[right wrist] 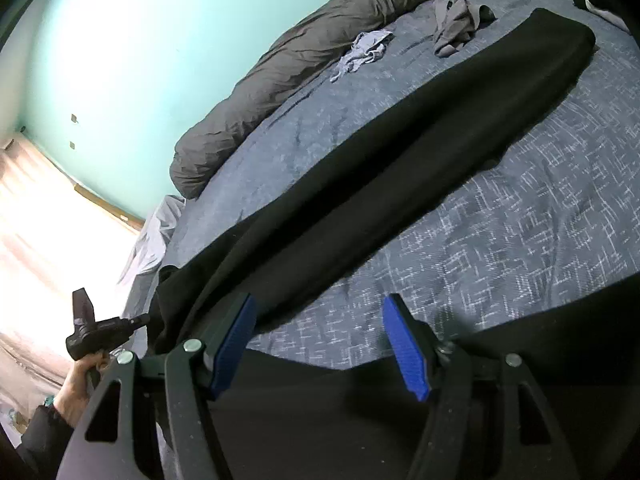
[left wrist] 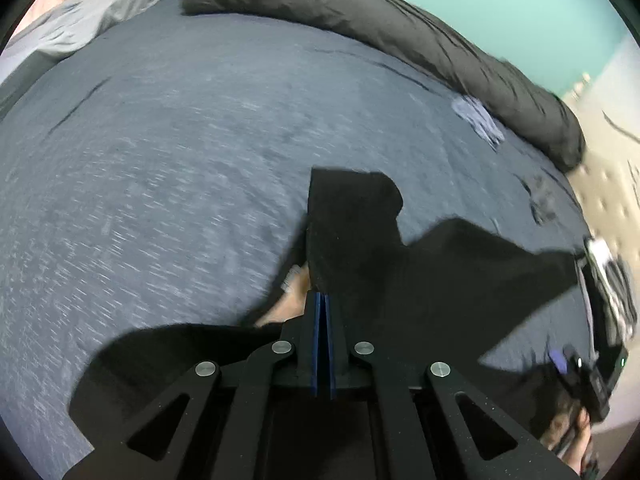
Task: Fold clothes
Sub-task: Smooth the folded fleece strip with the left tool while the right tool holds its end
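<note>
A long black garment [right wrist: 400, 140] lies stretched across the blue patterned bed cover [right wrist: 520, 220]. My left gripper [left wrist: 322, 300] is shut, its blue pads pressed together on an edge of the black garment [left wrist: 360, 240], which rises in a fold above the tips. In the right wrist view the left gripper [right wrist: 142, 317], held in a hand [right wrist: 74, 388], pinches the garment's near end at the bed's edge. My right gripper [right wrist: 320, 344] stands open low over the cover. Its left blue pad [right wrist: 236, 344] is beside the garment's edge, and nothing lies between the pads.
A rolled dark grey duvet [right wrist: 280, 64] runs along the far side of the bed by the teal wall. A small light blue garment [right wrist: 364, 52] and a crumpled grey one [right wrist: 456, 24] lie near it. Wooden floor [right wrist: 48, 220] lies past the bed's end.
</note>
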`<state>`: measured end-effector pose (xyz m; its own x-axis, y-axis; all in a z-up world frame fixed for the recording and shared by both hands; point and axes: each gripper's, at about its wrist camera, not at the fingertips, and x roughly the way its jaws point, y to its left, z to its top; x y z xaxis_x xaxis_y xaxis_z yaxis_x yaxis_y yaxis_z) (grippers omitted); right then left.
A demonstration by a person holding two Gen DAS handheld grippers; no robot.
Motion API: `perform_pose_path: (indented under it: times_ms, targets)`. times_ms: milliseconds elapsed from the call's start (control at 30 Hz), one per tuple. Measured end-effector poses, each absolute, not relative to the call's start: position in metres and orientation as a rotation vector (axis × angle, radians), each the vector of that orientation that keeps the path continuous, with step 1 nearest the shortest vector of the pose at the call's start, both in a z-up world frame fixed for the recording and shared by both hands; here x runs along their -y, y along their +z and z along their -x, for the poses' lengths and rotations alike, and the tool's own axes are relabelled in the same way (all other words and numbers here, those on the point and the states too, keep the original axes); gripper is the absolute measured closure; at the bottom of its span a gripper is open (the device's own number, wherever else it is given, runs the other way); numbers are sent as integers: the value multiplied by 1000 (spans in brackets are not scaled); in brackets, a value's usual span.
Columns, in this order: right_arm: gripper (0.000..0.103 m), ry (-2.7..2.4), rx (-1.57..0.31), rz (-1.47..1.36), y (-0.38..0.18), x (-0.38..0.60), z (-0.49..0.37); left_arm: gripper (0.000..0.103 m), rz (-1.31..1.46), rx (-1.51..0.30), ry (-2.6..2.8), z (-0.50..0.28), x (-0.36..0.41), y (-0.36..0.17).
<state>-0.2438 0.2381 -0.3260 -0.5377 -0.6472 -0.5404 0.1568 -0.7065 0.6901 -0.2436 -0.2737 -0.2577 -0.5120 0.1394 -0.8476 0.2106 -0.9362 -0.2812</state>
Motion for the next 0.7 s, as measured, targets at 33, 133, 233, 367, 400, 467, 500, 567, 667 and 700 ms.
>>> perform_pose_path:
  times_ms: [33, 133, 233, 367, 400, 467, 500, 567, 667, 700]
  targets:
    - [36, -2254, 809, -1131, -325, -238, 243, 101, -1547, -540, -2647, 244, 267, -260]
    - [36, -2251, 812, -1134, -326, -237, 243, 100, -1586, -560, -2657, 246, 256, -265]
    - [36, -2250, 815, -1136, -326, -237, 244, 99, -1662, -546, -2636, 254, 247, -278]
    - [36, -2249, 820, -1134, -325, -237, 245, 97, -1717, -463, -2644, 260, 235, -282]
    - [36, -2249, 823, -1135, -326, -237, 245, 97, -1710, -467, -2644, 262, 236, -282]
    - [36, -2248, 827, -1137, -326, -238, 246, 95, -1695, -478, -2642, 267, 238, -281]
    - [36, -2248, 829, -1138, -327, -238, 246, 92, -1693, -478, -2644, 269, 238, -281]
    - [36, -2248, 830, -1140, -327, -238, 246, 82, -1690, -477, -2650, 275, 239, -279]
    - [35, -2248, 828, -1139, -327, -238, 245, 62, -1691, -478, -2671, 286, 238, -277]
    - [35, -2248, 826, -1139, -327, -238, 245, 57, -1692, -481, -2678, 289, 237, -277]
